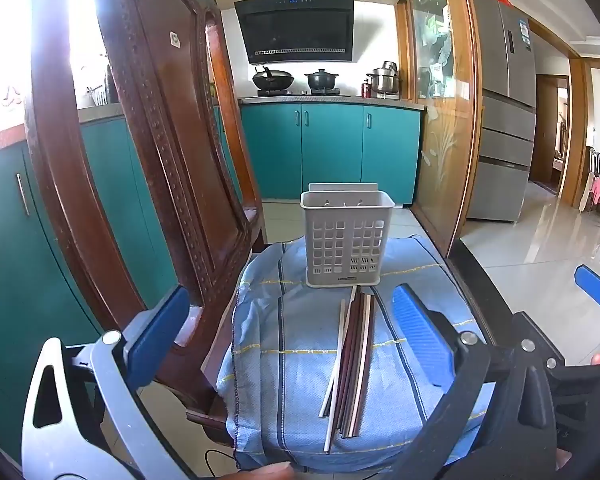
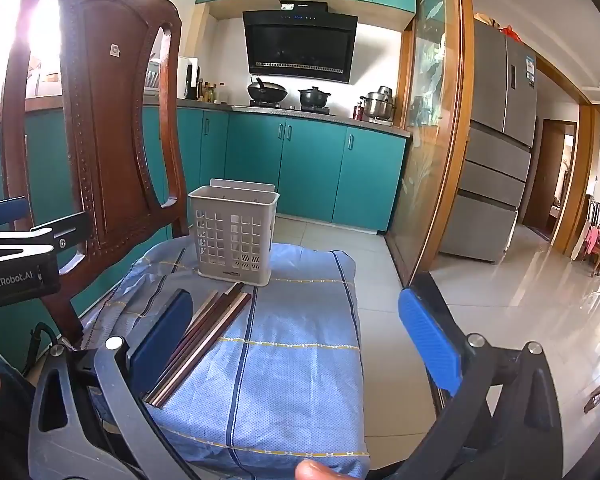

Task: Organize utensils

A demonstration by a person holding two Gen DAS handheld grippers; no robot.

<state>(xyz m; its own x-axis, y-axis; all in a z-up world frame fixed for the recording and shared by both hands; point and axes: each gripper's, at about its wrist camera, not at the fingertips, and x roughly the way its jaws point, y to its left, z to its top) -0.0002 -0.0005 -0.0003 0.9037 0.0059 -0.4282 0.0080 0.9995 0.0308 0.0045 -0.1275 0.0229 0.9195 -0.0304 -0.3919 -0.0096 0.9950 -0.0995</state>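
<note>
your pale grey perforated plastic utensil basket (image 1: 347, 240) stands upright at the far end of the blue striped cloth (image 1: 300, 360); nothing shows inside it. the bundle of dark and light wooden chopsticks (image 1: 350, 364) lies on the cloth just before it. your left gripper (image 1: 292, 344) and right gripper (image 2: 296, 344) both gape wide, holding nothing.

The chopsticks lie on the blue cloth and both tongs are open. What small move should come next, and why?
Probably lower the left tongs onto the chopsticks and close on them. They lie in a loose bundle on the cloth, in front of the holder, which looks empty, and the left tongs already straddle them.
</note>
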